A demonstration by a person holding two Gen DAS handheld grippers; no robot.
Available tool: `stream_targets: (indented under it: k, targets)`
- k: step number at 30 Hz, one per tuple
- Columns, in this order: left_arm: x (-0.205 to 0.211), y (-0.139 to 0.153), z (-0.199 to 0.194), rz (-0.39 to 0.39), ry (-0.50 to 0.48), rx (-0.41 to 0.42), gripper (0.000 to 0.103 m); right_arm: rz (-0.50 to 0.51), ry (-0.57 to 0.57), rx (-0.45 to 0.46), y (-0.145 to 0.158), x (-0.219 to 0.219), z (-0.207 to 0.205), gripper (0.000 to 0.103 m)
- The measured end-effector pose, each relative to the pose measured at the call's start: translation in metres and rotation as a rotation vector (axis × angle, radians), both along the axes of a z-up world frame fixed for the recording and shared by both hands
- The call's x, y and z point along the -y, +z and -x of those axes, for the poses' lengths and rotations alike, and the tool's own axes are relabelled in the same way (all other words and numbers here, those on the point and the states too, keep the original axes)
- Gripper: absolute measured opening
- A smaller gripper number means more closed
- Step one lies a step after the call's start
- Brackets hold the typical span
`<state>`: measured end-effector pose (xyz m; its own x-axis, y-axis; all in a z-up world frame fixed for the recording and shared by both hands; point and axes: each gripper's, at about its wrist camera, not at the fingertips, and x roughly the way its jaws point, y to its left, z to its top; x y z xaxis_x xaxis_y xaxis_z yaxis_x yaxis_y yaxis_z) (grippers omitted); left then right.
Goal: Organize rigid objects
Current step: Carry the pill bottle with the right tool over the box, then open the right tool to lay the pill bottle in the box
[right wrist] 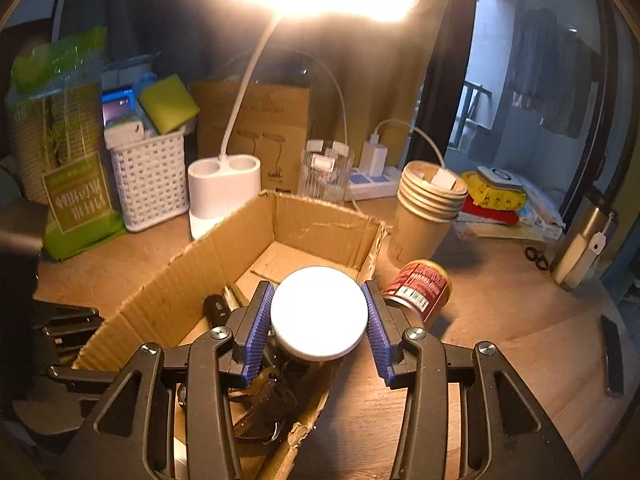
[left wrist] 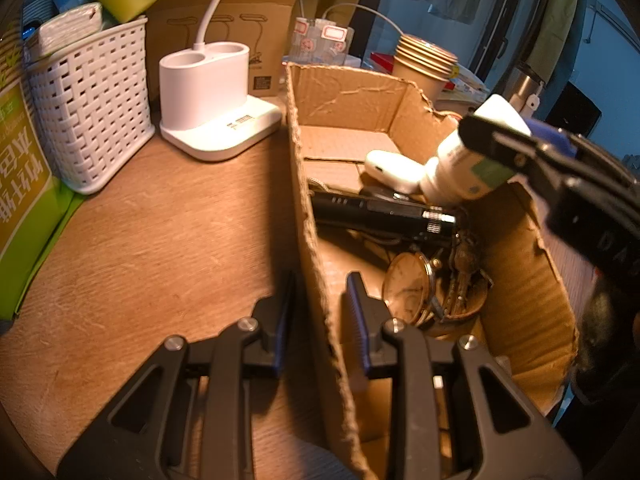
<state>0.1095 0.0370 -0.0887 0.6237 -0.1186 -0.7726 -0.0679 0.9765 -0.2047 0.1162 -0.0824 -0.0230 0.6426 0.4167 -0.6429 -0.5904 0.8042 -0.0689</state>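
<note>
An open cardboard box (left wrist: 352, 104) stands on the wooden table. My left gripper (left wrist: 320, 316) is shut on the box's left wall, one pad on each side of it. My right gripper (right wrist: 319, 316) is shut on a white bottle (right wrist: 319, 312), its round end facing the camera. In the left wrist view the bottle (left wrist: 460, 168) hangs tilted over the box's right side, in the right gripper (left wrist: 508, 140). Inside the box lie a white earbud case (left wrist: 394, 170), a black flashlight (left wrist: 380, 212), a wristwatch (left wrist: 408, 284) and keys (left wrist: 464, 272).
A white lamp base (left wrist: 212, 96) and a white woven basket (left wrist: 92, 108) stand left of the box, beside a green package (left wrist: 20, 184). A stack of paper cups (right wrist: 424, 216), a red can (right wrist: 420, 288) on its side, a ribbed glass (right wrist: 326, 176) and a metal flask (right wrist: 580, 248) sit to the right.
</note>
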Motion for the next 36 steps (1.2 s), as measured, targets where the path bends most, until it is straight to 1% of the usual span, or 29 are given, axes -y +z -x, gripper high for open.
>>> stream_targets:
  k: [7, 10, 15, 16, 17, 18, 23, 26, 28, 29, 36]
  targets:
    - [0.0, 0.0, 0.0, 0.0, 0.0, 0.0, 0.027, 0.013, 0.008, -0.019, -0.007, -0.001, -0.001, 0.047]
    - [0.0, 0.0, 0.0, 0.0, 0.0, 0.0, 0.027, 0.035, 0.009, -0.026, -0.011, -0.004, -0.001, 0.047]
    - [0.0, 0.0, 0.0, -0.001, 0.0, 0.0, 0.027, 0.042, 0.011, -0.021, -0.01, -0.005, 0.002, 0.047]
    - [0.0, 0.0, 0.0, 0.0, -0.001, 0.0, 0.027, 0.04, 0.011, -0.02, -0.009, -0.004, 0.002, 0.05]
    - [0.0, 0.0, 0.0, 0.0, -0.001, 0.0, 0.027, 0.034, 0.011, -0.022, -0.008, -0.003, 0.002, 0.056]
    - [0.0, 0.0, 0.0, 0.0, -0.001, 0.0, 0.027, 0.028, 0.012, -0.025, -0.007, -0.002, 0.002, 0.057]
    - [0.0, 0.0, 0.0, 0.0, -0.001, 0.0, 0.027, -0.002, 0.039, -0.026, 0.002, 0.005, 0.007, 0.058]
    - [0.0, 0.0, 0.0, 0.0, -0.001, 0.0, 0.027, -0.021, 0.031, -0.02, 0.01, 0.016, 0.008, 0.059]
    - [0.0, 0.0, 0.0, -0.001, -0.001, 0.0, 0.027, -0.051, 0.017, -0.024, 0.015, 0.027, 0.006, 0.064]
    - [0.0, 0.0, 0.0, -0.001, -0.001, 0.0, 0.027, -0.055, 0.007, -0.024, 0.017, 0.031, 0.004, 0.065]
    - [0.0, 0.0, 0.0, 0.0, -0.001, 0.0, 0.028, -0.052, 0.003, -0.047, 0.014, 0.039, -0.001, 0.065]
